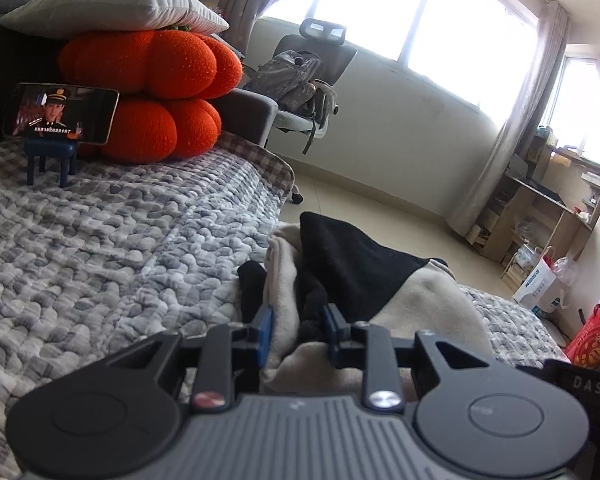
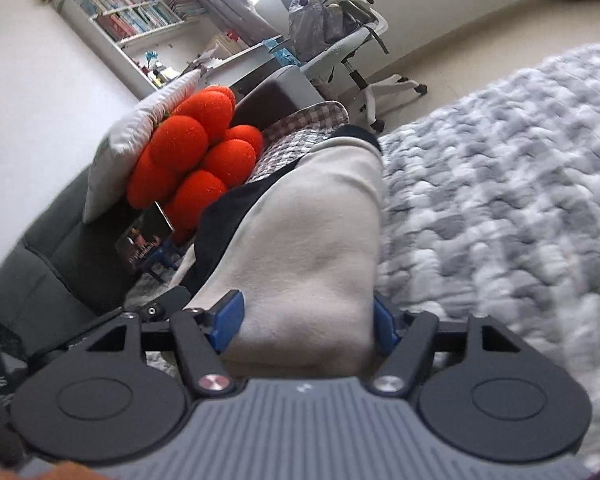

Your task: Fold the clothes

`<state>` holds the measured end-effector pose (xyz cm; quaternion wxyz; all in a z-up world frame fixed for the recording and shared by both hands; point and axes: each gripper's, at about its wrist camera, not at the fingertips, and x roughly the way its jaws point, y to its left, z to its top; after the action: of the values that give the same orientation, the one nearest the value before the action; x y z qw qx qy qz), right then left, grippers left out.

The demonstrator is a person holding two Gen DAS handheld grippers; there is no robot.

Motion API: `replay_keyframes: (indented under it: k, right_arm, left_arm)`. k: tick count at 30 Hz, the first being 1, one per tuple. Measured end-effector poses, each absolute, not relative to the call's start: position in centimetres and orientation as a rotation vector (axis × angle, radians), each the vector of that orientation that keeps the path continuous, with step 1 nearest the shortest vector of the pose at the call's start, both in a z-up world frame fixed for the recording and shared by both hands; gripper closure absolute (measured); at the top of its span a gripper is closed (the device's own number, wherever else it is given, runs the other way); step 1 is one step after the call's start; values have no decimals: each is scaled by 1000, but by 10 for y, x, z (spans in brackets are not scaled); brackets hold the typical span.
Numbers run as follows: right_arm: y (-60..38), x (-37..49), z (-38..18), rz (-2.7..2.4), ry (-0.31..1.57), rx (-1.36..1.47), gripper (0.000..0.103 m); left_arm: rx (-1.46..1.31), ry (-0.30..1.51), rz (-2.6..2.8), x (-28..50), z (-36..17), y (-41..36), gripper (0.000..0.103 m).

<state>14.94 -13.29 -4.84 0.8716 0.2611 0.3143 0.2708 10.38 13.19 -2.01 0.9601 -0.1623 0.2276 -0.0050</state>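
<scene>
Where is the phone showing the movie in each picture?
Left wrist: the phone stands upper left on a small blue stand, on the bed.
Right wrist: the phone is left of centre, tilted and blurry, beside the garment.
Shared landmark: the orange cushions right behind it.

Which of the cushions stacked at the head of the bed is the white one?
The top cushion: flat, white, with printed lettering. The two below, the upper and lower orange cushions, are round and lobed like pumpkins.
</scene>
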Motion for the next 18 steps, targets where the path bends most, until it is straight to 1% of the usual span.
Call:
replay_keyframes:
  k: [1, 2, 4, 7, 11, 14, 18]
  right_arm:
    - [-134, 148, -47, 557, 647, 548, 50]
    - [-137, 147, -45, 552, 635, 557, 61]
    - [-145, 141, -40, 545, 609, 567, 68]
    - [-156, 118, -21, 539, 552, 525, 68]
    - [-206, 76, 3, 485, 501, 514, 69]
    - [-234, 57, -6, 390, 532, 480, 69]
    - [-245, 50, -43, 361, 603, 483, 65]
  left_arm:
    - [-342, 466, -11, 104, -19, 133, 75]
    - [-356, 472, -14, 104, -18, 134, 75]
    - [-392, 492, -27, 101, -14, 134, 75]
    - [-409, 494, -97, 83, -3, 120, 76]
    - [-356, 528, -174, 57, 2, 85, 76]
    - [-349, 551, -226, 50, -2, 63, 75]
    - [-339, 600, -222, 62, -18, 51, 76]
